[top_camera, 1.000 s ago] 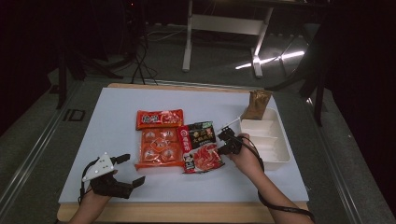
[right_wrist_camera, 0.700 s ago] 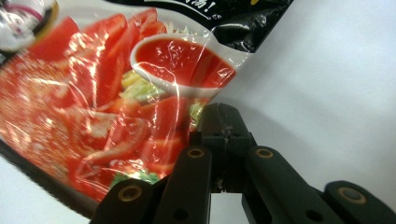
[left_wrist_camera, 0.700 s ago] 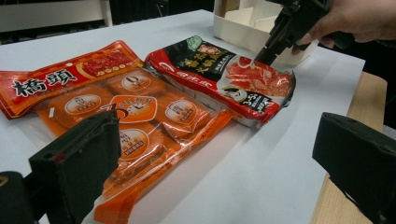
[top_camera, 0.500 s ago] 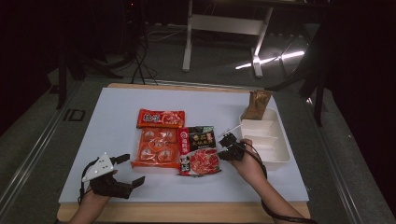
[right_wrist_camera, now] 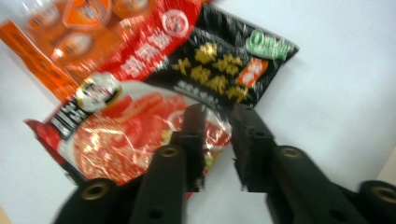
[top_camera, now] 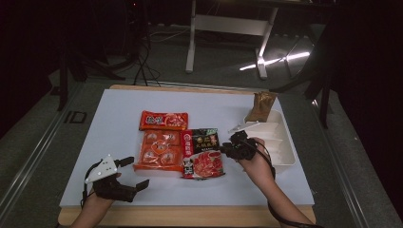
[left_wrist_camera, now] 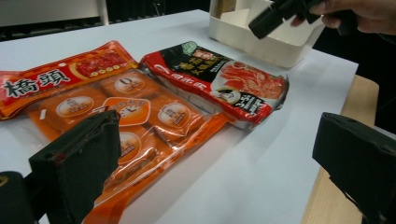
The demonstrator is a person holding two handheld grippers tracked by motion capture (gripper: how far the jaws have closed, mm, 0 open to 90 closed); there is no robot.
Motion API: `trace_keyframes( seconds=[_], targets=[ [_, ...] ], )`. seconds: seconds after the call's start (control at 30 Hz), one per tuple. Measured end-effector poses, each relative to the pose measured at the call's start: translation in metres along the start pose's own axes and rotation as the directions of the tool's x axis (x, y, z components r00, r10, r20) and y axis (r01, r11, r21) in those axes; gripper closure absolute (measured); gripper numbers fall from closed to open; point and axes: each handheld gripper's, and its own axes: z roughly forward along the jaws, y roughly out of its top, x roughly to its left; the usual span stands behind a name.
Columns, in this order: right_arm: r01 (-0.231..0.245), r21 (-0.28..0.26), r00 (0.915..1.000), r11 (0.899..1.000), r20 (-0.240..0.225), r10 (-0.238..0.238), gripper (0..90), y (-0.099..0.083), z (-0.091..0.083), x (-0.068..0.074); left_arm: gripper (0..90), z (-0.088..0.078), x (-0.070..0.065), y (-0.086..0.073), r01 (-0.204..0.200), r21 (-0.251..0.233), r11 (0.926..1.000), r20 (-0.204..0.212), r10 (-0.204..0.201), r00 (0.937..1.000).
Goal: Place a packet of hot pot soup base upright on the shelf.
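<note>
High view: bare table [top_camera: 294, 190] near edge

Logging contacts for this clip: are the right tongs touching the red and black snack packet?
Cannot tell. In the right gripper view the right tongs reach the red and black snack packet's edge, slightly parted, but blur hides any contact or gap.

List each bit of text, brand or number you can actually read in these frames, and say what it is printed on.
"橋頭": white characters on the long red packet, read in the left gripper view.
"ID": on the grey floor left of the table, high view.
Red-and-black pouch: yellow and white characters, a green round badge; too blurred to read.
Orange sachet pack: round labels too small to read.
Brown bag: no legible print.
</note>
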Motion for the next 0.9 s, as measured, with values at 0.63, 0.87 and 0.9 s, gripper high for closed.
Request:
trace_keyframes(
  seconds=[0.63, 0.87, 0.9],
  targets=[
    [0.022, -0.291, 0.9971, 0.956, -0.063, -0.042, 14.1, -0.009, -0.056, 0.003, 1.7, 0.028, -0.008, 0.037, 0.014, 0.037, 0.9992, 0.153, -0.02, 0.988],
    [0.063, -0.378, 0.9966, 0.924, -0.026, -0.078, 19.3, -0.024, -0.077, 0.011, 4.6, 0.038, 0.0, 0.052, -0.018, 0.035, 0.9992, 0.142, 0.012, 0.9898],
    [0.068, -0.388, 0.9957, 0.919, -0.032, -0.087, 19.2, -0.026, -0.079, 0.012, 4.5, 0.04, 0.0, 0.054, -0.029, 0.039, 0.9988, 0.125, 0.024, 0.9919]
  ],
)
